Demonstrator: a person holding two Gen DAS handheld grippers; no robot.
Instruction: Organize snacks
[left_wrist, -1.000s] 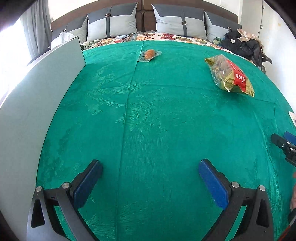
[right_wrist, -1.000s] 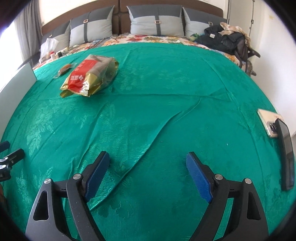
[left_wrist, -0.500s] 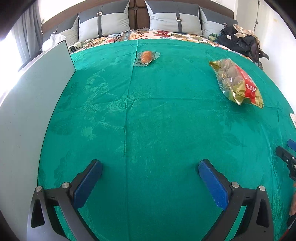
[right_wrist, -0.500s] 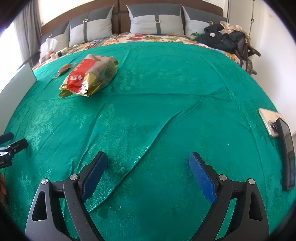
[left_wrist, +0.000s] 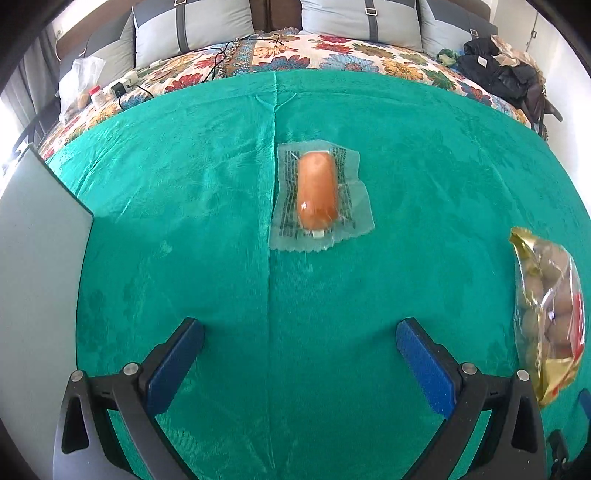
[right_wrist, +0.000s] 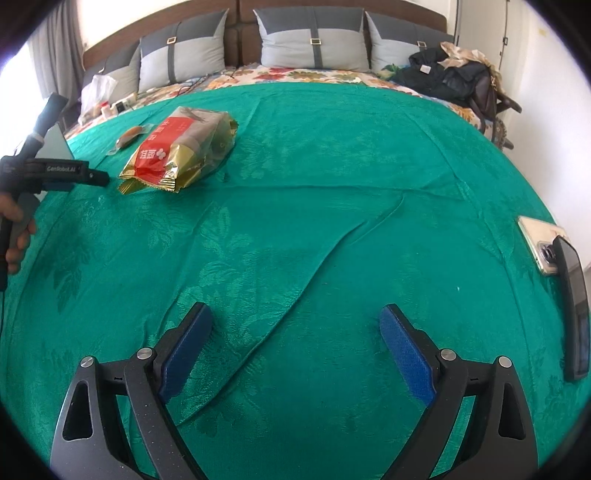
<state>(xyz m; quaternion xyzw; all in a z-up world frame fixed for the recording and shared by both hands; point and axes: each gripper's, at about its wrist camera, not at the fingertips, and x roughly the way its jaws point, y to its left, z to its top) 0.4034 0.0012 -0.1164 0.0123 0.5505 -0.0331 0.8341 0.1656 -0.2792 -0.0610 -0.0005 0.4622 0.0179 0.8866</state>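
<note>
Bed covered by green patterned cloth (left_wrist: 207, 258). Left gripper (left_wrist: 299, 354) wide apart, nothing between blue pads, aimed at clear-wrapped sausage (left_wrist: 317, 192) lying ahead on cloth; wrapper print too blurred to read. Gold-and-red snack bag (right_wrist: 181, 149) right of sausage, red panel with Chinese characters. Left gripper body reads "GenRobot.AI". Right gripper (right_wrist: 295, 343) jaws opening over bare cloth, nothing between them. Two phones (right_wrist: 554, 266) at right edge.
</note>
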